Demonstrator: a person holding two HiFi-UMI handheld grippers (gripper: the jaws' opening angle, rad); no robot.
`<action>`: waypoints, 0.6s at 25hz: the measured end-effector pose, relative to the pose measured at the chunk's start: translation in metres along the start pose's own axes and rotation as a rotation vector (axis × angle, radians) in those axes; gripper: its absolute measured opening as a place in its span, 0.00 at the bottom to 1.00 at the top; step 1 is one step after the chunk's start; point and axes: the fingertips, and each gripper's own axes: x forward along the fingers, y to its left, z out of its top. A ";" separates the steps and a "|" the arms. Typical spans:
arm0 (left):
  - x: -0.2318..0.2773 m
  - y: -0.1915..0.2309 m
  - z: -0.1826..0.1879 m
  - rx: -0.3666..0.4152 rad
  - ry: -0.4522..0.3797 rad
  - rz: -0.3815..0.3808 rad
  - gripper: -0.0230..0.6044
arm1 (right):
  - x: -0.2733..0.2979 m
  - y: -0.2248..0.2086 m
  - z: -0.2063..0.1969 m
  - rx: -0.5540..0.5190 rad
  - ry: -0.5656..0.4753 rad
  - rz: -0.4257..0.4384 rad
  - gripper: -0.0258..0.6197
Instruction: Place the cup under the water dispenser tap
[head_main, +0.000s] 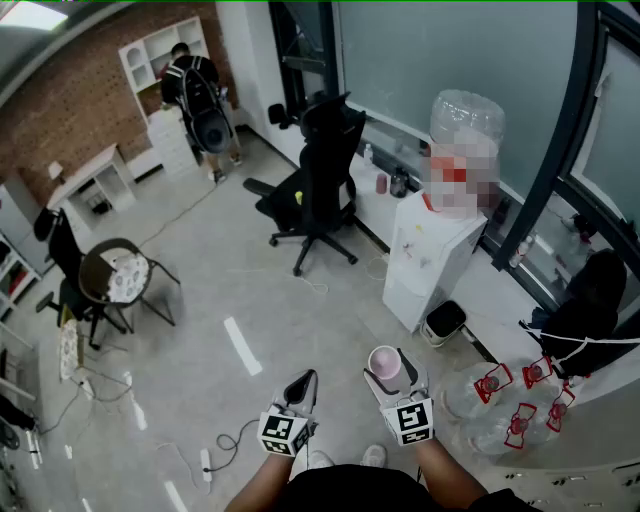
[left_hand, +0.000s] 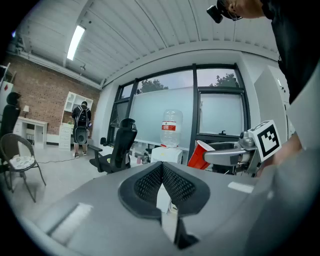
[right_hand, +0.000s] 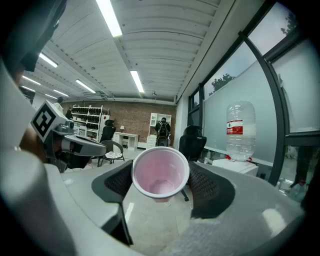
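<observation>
Right gripper (head_main: 388, 376) has its jaws spread wide and clamped on the cup (right_hand: 160, 173), one pad on each side of the cup wall. The cup is red outside, pale pink inside, with a white rim. It is tilted, its mouth facing back at the right gripper view's camera, and it looks empty. It is held in the air above the floor (head_main: 250, 290), not resting on anything.

Left gripper (left_hand: 161, 174) has its jaws together with nothing between them. It is held just beside the right gripper, on its left, both low in the head view in front of the person.

Water dispenser (head_main: 432, 252) is a white cabinet at the floor's right edge, against the window wall, with a clear bottle (right_hand: 241, 131) upside down on top. The cup is well apart from it. The tap area is not readable, since a mosaic patch covers it in the head view.

A black office chair (head_main: 320, 180) stands on the floor just left of the dispenser. A small bin (head_main: 445, 320) sits at the dispenser's base. A round chair (head_main: 115, 275) is near the floor's left edge. A person (head_main: 195, 85) stands at the far brick wall.
</observation>
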 end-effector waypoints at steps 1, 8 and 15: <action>-0.002 0.000 0.000 0.009 0.002 -0.001 0.06 | -0.001 0.001 0.000 -0.001 -0.001 0.000 0.57; -0.008 0.010 -0.003 0.056 0.022 -0.001 0.06 | 0.000 0.014 0.006 -0.007 -0.020 0.015 0.57; -0.017 0.016 -0.005 0.039 0.020 -0.004 0.06 | 0.001 0.025 0.008 -0.012 -0.024 0.018 0.57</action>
